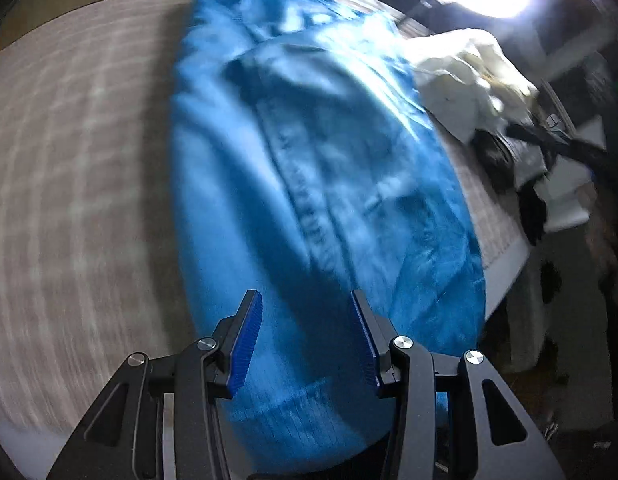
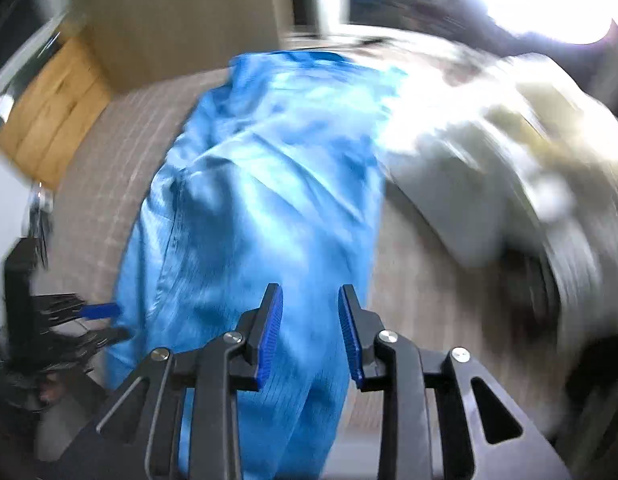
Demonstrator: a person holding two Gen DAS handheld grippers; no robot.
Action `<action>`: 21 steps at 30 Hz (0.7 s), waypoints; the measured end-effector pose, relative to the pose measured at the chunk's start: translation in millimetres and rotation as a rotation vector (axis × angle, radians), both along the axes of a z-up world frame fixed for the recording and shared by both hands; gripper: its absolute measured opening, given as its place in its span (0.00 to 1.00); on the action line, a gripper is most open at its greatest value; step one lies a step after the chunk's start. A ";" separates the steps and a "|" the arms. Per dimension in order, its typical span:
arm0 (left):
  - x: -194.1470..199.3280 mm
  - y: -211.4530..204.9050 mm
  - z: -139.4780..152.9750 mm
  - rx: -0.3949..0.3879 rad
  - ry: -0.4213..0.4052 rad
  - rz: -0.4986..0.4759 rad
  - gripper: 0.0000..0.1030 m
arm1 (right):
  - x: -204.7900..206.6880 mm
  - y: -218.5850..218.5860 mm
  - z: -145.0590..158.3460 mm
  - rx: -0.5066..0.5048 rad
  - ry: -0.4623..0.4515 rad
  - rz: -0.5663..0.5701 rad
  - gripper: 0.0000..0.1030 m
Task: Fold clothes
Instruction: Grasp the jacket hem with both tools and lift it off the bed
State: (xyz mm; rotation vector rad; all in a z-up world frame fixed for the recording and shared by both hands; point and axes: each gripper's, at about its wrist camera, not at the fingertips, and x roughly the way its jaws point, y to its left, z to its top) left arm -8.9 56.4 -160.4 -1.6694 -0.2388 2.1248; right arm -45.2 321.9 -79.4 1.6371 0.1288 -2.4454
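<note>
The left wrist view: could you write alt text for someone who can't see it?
A blue garment lies lengthwise on a grey checked bedcover, the left gripper open above its near hem. A cream garment and dark clothes are piled beyond, blurred.

bright blue shirt (image 1: pixel 317 184), finely ribbed; beige bed cover (image 1: pixel 77 184) with pale grid lines; cream-white clothes pile (image 1: pixel 469 80) beside it.

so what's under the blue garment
The blue garment lies spread on a grey checked bed cover, which shows along both its sides. Whatever sits directly beneath the cloth is covered. A white garment lies beside it.
</note>
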 end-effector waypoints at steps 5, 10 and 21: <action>55.8 -12.6 -3.8 -0.034 -0.005 0.279 0.41 | -52.3 -34.7 -53.2 0.118 0.002 0.317 0.28; 116.1 -6.0 -12.4 -0.044 -0.044 0.484 0.41 | -67.2 -46.3 -84.8 0.250 0.054 0.484 0.28; 172.1 42.8 -47.0 0.021 -0.091 0.600 0.41 | -64.1 -46.3 -62.1 0.211 0.103 0.551 0.28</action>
